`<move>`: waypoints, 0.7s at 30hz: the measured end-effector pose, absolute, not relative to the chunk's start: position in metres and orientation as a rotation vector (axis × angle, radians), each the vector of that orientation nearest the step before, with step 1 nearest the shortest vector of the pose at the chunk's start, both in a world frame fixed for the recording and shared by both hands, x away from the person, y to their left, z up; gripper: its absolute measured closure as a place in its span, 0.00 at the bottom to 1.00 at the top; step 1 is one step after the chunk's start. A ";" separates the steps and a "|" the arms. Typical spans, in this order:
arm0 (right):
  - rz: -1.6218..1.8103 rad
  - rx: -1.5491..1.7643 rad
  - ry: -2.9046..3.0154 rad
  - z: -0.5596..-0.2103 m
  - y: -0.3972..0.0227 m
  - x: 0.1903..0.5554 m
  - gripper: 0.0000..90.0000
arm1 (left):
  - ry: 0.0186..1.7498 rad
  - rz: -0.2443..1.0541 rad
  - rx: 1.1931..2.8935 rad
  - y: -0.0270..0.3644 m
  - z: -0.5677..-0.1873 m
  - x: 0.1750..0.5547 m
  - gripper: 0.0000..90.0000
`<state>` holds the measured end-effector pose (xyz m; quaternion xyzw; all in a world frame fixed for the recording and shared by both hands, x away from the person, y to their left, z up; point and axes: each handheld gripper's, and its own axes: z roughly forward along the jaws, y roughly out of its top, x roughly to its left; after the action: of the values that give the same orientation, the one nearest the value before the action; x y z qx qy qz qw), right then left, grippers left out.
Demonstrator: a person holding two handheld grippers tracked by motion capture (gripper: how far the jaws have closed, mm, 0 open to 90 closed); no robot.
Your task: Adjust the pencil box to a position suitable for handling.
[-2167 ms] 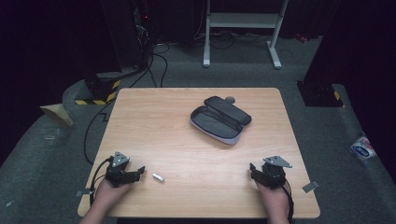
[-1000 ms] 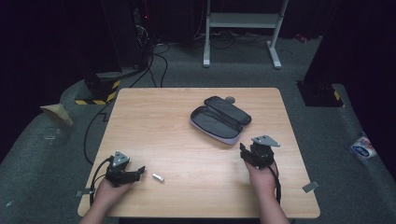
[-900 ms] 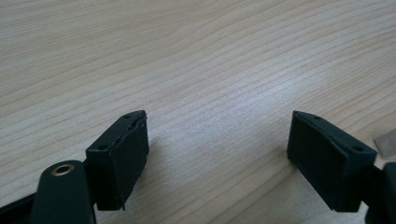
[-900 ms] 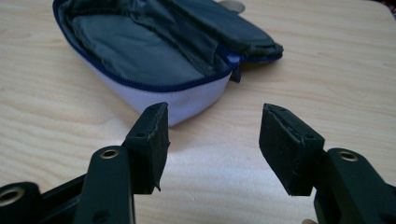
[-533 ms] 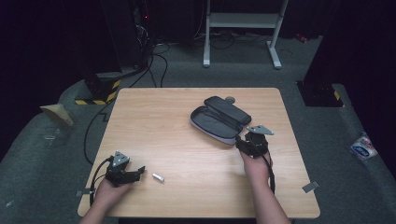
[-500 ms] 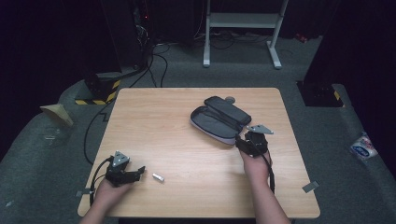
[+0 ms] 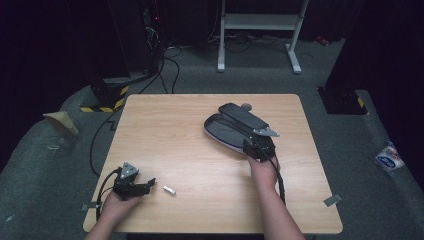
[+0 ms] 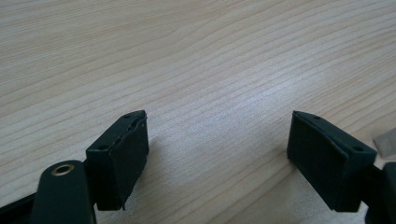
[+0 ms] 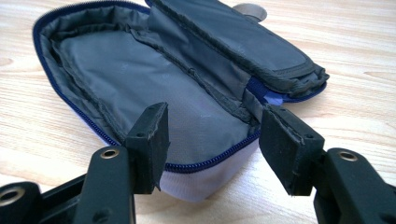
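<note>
The open zip pouch (image 9: 154, 93) lies flat on the worktop (image 7: 165, 125), right of centre toward the far edge, its grey-lined tray facing up and its dark lid folded back on the far side. It looks like soft fabric with light padding: probably light, floppy at the walls, stiffer only along the blue zip seam. A pinch on the lining alone would likely just gather cloth. The better hold seems to be the near wall, taken across the zip rim where the pale outer shell meets the blue teeth, so that both layers are caught together. It should not be fragile, but the empty shell may slide on the smooth wood when pushed rather than gripped.

The right tool (image 9: 212, 149) stands at that near wall, jaws apart and astride the rim, with nothing pressed between the pads as far as the right gripper view shows. In the high view it sits just at the near end of the pouch (image 7: 235, 131).

A small round grey thing (image 9: 250, 10) peeks out behind the lid, near the far edge; what it is cannot be told.

The left tool (image 8: 215, 158) rests low over bare wood at the near left corner, jaws wide apart and empty, with a small silver piece (image 7: 169, 190) just beside it. Between the two hands the worktop offers broad open room; the far and right edges lie closest to the pouch.
</note>
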<state>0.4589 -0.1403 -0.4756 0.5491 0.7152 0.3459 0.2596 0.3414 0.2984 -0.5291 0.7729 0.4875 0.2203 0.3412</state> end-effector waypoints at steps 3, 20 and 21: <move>0.905 1.499 1.944 -0.480 -0.139 0.462 0.48 | 1.269 0.573 2.010 0.298 -0.529 0.341 0.23; 0.851 1.536 1.921 -0.490 -0.174 0.453 0.50 | 1.276 0.572 2.003 0.298 -0.529 0.340 0.23; 0.846 1.539 1.919 -0.490 -0.177 0.453 0.51 | 1.277 0.573 2.002 0.298 -0.529 0.340 0.23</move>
<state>0.4526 -0.1768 -0.4901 0.5702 0.7109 0.3133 0.2670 0.3402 0.2977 -0.5293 0.7701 0.4911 0.2204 0.3424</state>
